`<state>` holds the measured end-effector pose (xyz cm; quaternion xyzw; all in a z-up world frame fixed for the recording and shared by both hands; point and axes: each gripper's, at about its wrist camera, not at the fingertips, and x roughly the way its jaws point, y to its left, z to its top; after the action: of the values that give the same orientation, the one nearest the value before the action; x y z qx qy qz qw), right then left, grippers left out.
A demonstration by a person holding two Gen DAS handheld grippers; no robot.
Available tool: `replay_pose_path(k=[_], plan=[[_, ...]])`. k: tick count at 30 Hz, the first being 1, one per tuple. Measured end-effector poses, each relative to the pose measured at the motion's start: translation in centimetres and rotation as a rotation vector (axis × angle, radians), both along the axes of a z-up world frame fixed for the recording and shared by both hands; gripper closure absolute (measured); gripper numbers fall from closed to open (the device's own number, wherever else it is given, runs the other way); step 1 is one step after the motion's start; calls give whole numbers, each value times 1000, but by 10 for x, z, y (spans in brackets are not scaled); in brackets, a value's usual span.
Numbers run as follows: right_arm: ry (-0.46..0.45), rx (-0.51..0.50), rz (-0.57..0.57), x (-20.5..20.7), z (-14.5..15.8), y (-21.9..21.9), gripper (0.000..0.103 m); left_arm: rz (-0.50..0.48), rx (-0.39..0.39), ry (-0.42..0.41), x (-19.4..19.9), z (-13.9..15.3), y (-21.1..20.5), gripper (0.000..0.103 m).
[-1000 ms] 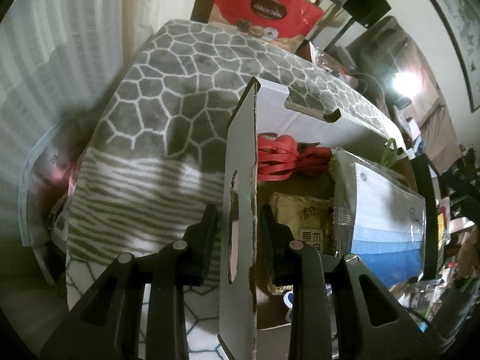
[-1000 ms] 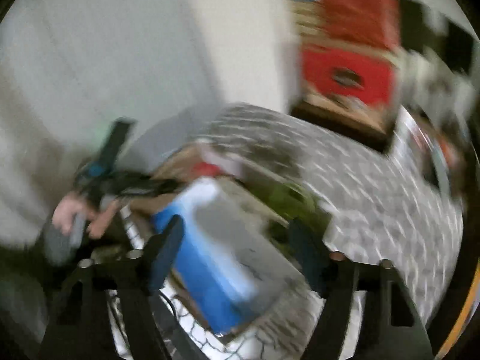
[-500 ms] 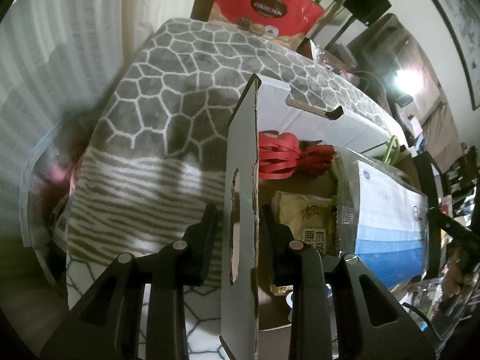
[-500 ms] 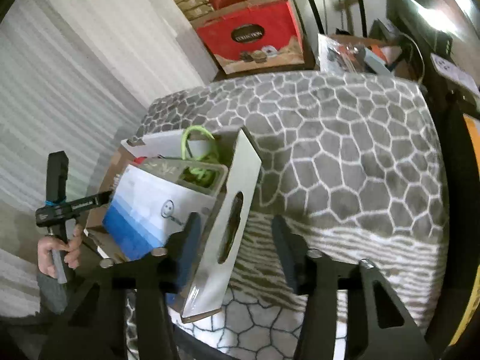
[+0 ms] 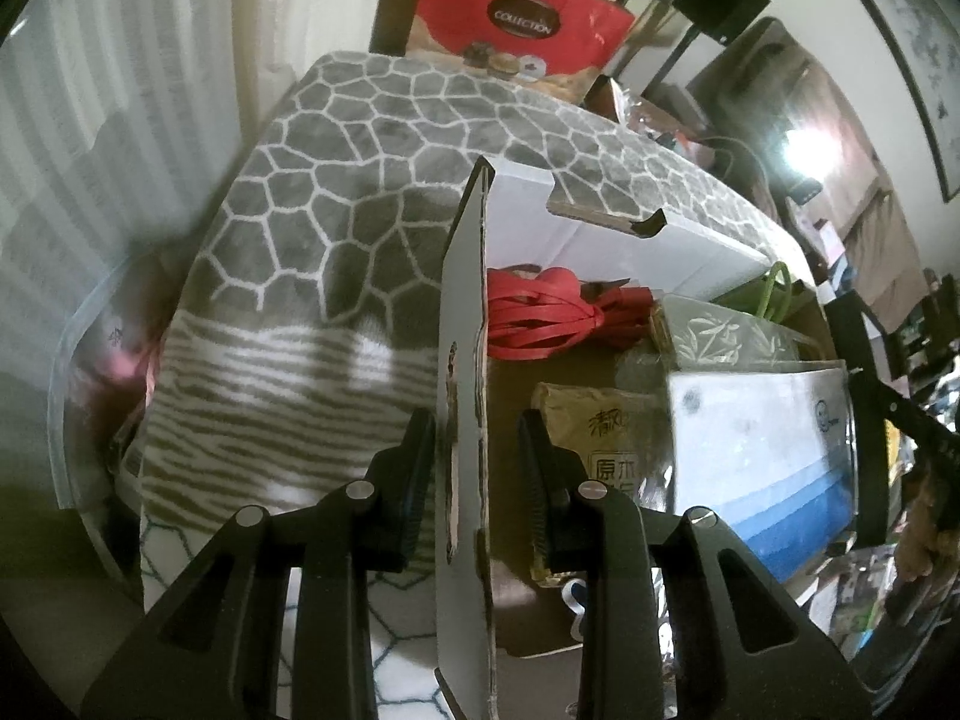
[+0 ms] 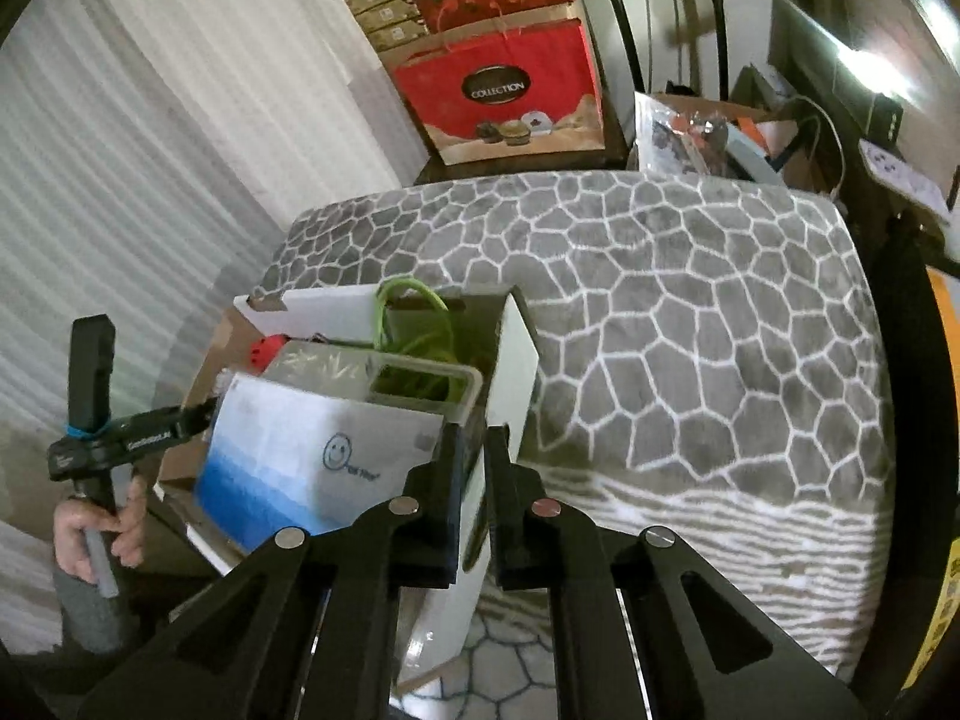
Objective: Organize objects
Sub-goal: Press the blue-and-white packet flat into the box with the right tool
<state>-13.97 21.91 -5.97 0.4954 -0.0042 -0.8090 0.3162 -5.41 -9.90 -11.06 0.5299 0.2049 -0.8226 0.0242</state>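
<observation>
An open white cardboard box stands on a grey cobble-pattern blanket. It holds a blue-and-white mask pack, a red strap bundle, a brown packet, a clear lidded container and green cord. My left gripper straddles the box's left wall, its jaws a little apart from the card. My right gripper is shut on the box's right wall.
A red "Collection" gift bag stands beyond the blanket. A white ribbed wall is at the left. Cluttered shelves and a bright lamp lie to the right. A plastic bin sits left of the blanket.
My right gripper swung in from a blurred high view, came down over the box's right wall and shut on it. The left gripper stayed astride the left wall.
</observation>
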Motion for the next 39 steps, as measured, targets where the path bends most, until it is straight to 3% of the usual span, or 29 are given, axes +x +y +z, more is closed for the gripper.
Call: replay_pose_path(k=[8,12,14,18,23,27,39], plan=[[77,106,-13,11,6,-14,90,5,-1,-1,1,1,-2,78],[102,82,-68,16,14,1,62,6,-6,-5,1,1,-2,74],[112,95,-95,15,15,5,60,2,-8,-8,0,-1,0,74],[45,82,-114,8,3,8,60,-12,2,-15,-1,-5,3,74],[-86,-33,-93,5,-19,9,60,-21,-8,-19,-2,-6,6,75],[-150,-110,-78,3,-27,5,71,-34,-35,-30,-3,-5,11,75],[-92,-95,-155,1,-16,27,71,-85,-62,-32,-34,2,47,75]])
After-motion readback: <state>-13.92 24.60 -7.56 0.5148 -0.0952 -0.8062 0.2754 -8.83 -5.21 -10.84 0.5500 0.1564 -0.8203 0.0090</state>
